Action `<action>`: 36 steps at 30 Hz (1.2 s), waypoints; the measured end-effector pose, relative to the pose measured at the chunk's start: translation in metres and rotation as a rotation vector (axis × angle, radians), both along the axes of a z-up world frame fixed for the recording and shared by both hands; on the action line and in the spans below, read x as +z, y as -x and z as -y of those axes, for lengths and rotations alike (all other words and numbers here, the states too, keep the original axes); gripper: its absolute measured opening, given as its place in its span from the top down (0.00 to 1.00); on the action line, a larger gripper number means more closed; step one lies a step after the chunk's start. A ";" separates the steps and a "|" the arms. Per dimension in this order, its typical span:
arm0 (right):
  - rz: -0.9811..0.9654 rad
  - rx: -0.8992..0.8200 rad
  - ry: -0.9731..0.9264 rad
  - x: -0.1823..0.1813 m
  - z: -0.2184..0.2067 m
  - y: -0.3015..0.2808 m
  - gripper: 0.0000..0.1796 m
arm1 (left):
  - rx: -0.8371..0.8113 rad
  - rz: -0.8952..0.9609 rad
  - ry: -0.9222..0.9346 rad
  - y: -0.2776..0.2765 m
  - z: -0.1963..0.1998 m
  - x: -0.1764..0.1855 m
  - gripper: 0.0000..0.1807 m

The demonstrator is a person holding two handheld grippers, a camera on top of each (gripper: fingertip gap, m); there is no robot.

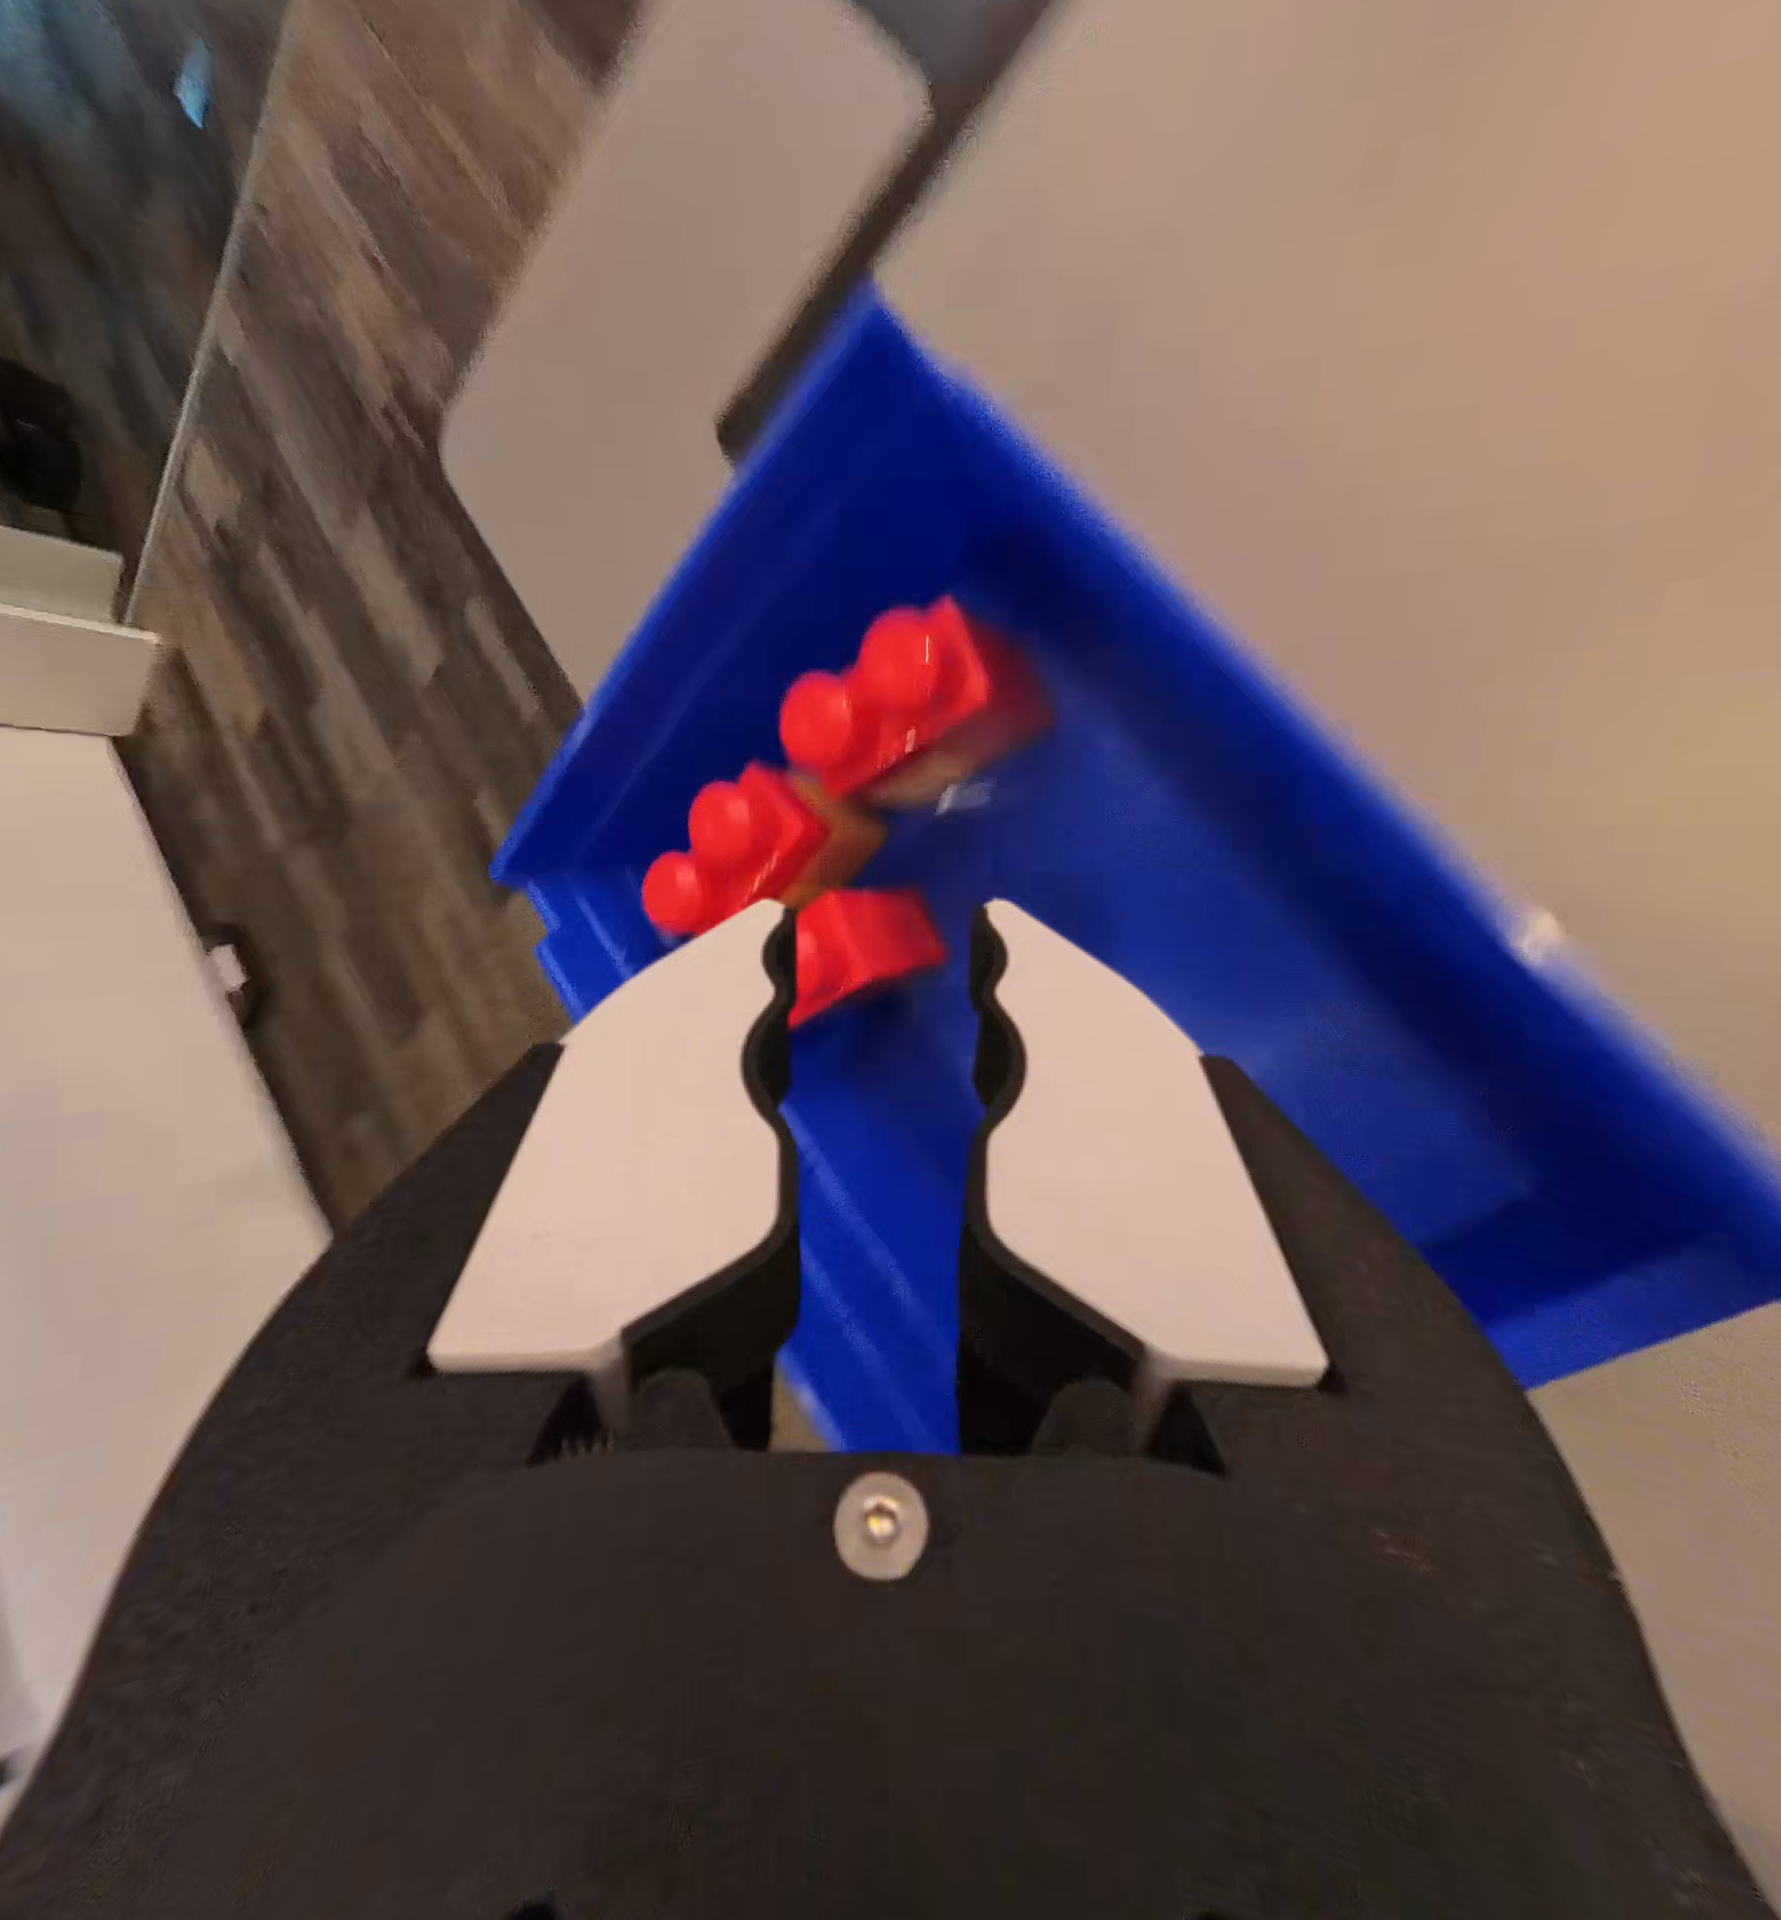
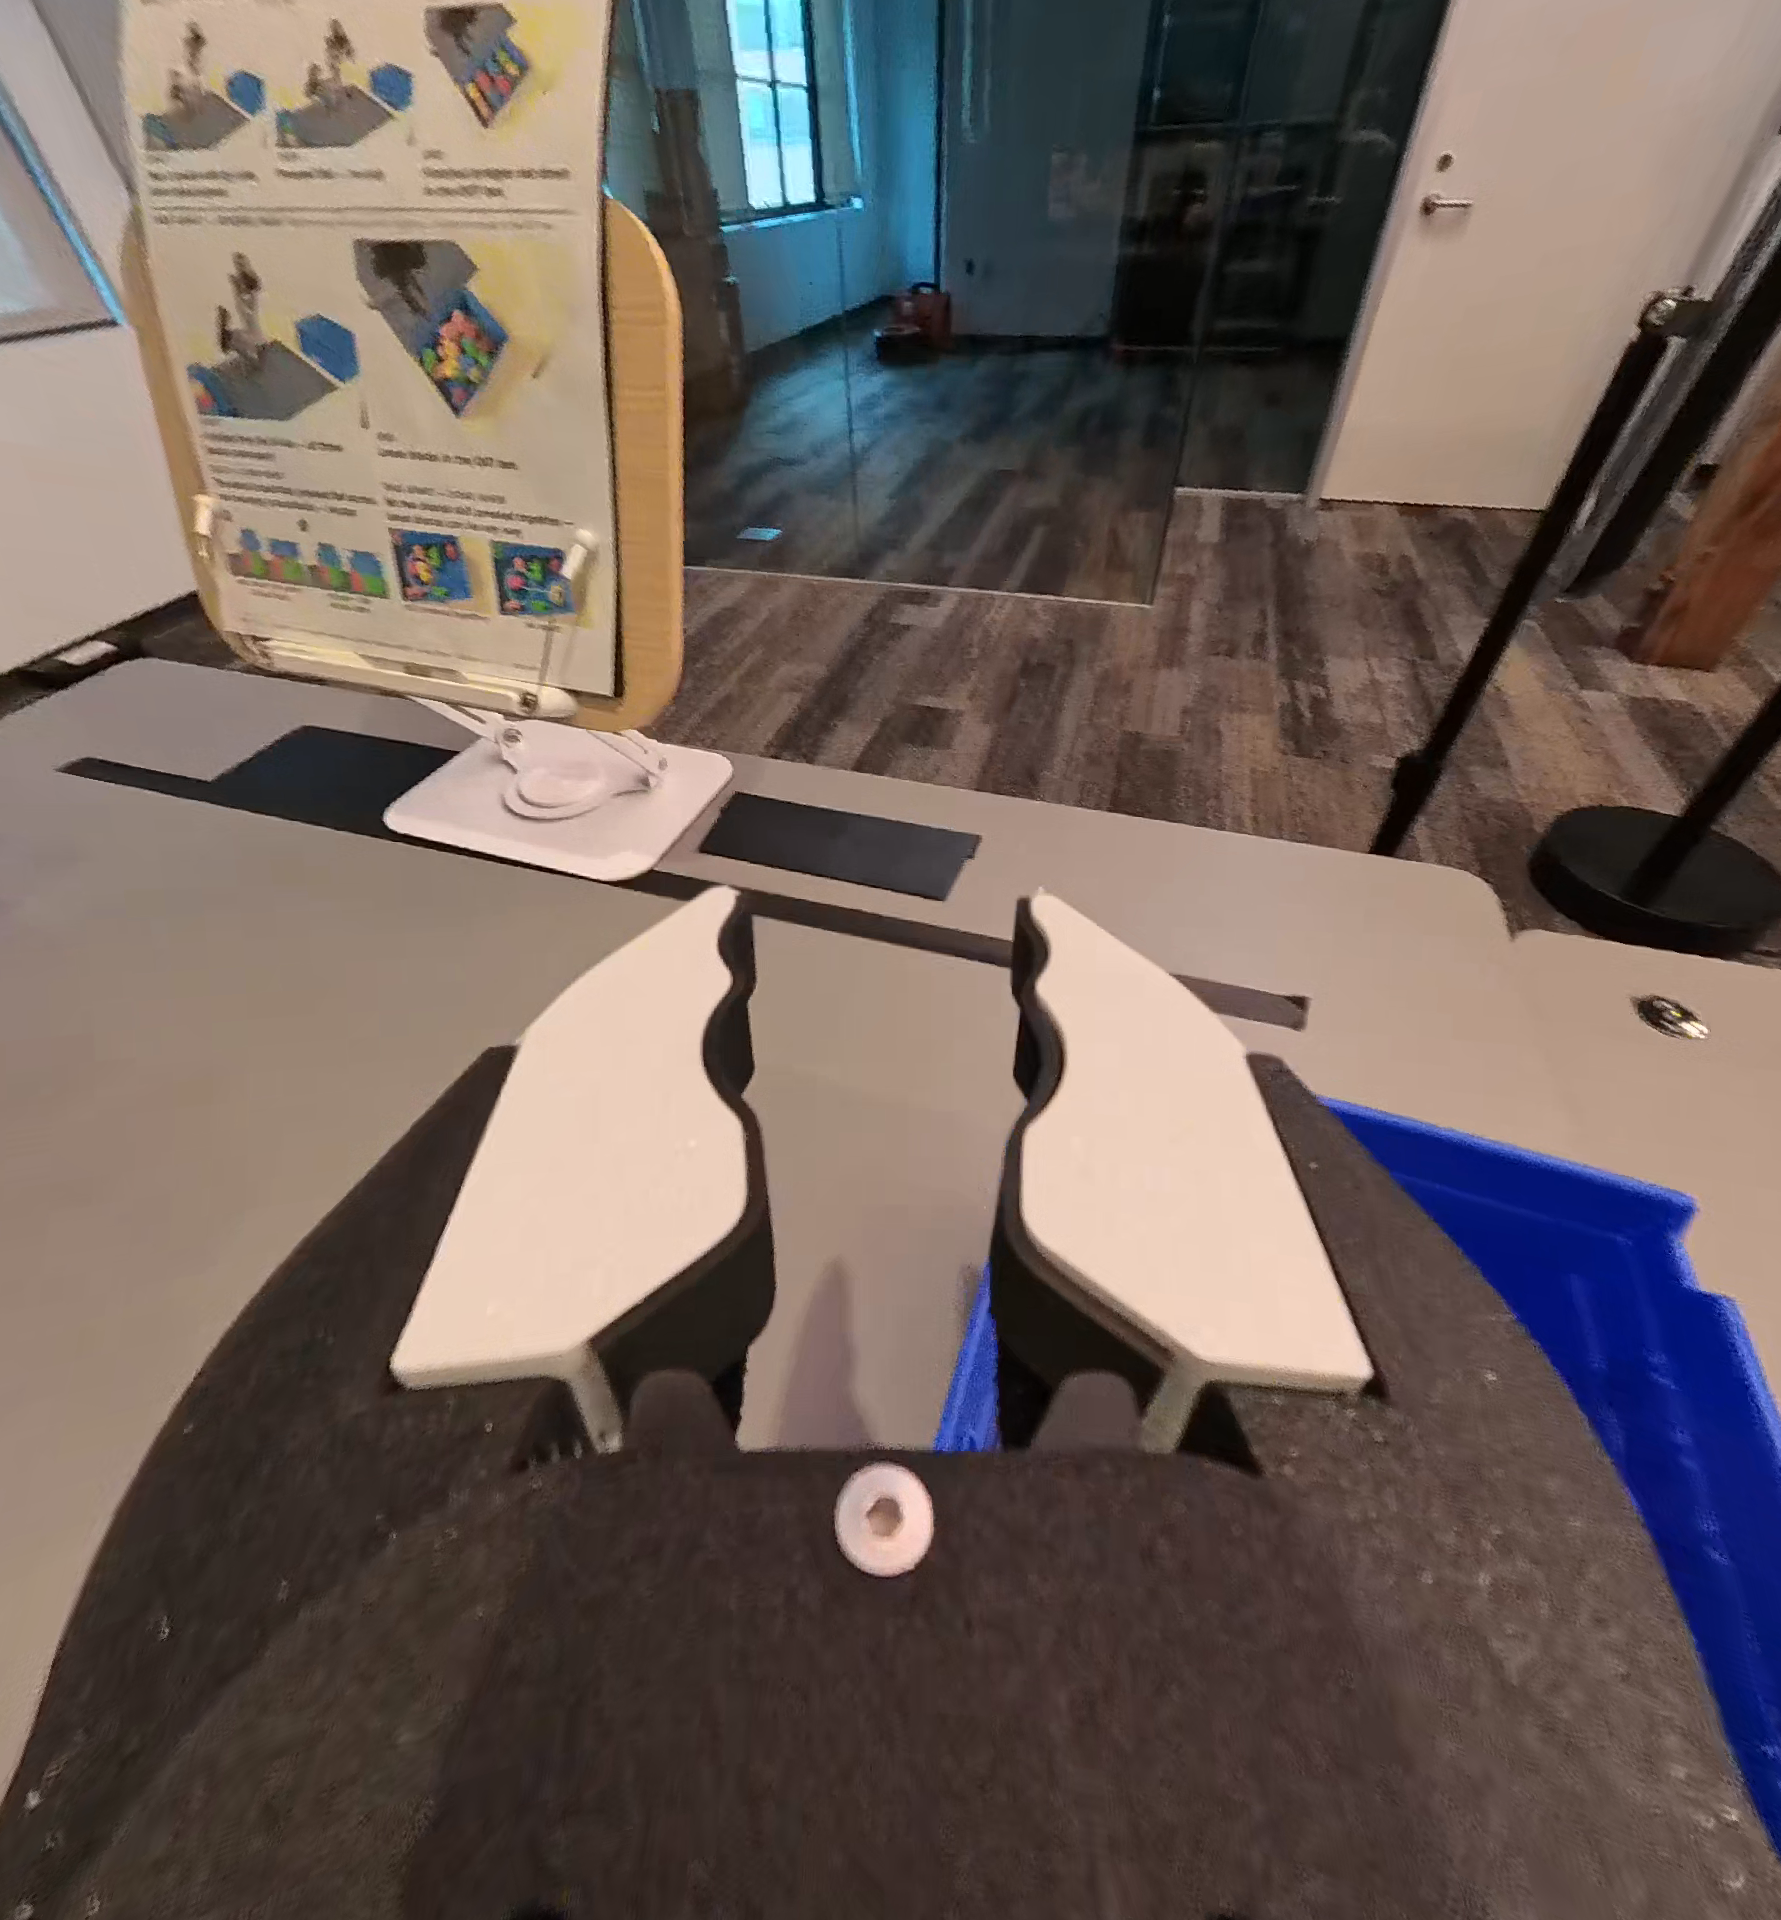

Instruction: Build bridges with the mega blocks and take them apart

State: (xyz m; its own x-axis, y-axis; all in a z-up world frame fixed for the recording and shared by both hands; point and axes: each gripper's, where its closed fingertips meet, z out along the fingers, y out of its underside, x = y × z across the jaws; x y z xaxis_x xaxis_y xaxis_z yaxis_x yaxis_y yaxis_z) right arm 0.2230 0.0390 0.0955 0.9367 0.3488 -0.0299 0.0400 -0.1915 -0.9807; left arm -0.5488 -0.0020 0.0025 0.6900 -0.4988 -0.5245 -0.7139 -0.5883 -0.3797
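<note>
Since the red mega blocks (image 1: 834, 790) are all sitting loose in the far corner of the blue bin (image 1: 1229, 831), this looks like either the very start of a build or the tail end of a teardown, can't say which. I count roughly three red pieces, two with their studs showing and one smaller bit nearest the camera, with something brownish tucked between them, but it's all motion-blurred.

Left gripper (image 1: 878, 914) hangs over the bin, jaws partly open with nothing between them, left tip right next to that small piece; touching or not, can't tell. Next move would call for lining up and closing on one block.

Right gripper (image 2: 878, 914) hovers over the grey table (image 2: 190, 1039), jaws moderately open and empty, another blue bin (image 2: 1644, 1351) just beside it.
</note>
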 end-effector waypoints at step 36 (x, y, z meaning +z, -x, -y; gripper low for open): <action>-0.332 0.544 -0.058 0.033 0.018 0.098 0.76 | -0.292 -0.310 0.446 0.099 -0.029 -0.124 0.74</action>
State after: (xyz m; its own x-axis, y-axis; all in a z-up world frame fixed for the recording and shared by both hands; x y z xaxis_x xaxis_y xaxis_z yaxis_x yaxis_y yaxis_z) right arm 0.1253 0.0210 0.1282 0.5695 0.7815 -0.2549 -0.1908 -0.1759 -0.9657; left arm -0.6477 0.0273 -0.1211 0.3410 -0.8617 -0.3759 -0.9071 -0.4065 0.1090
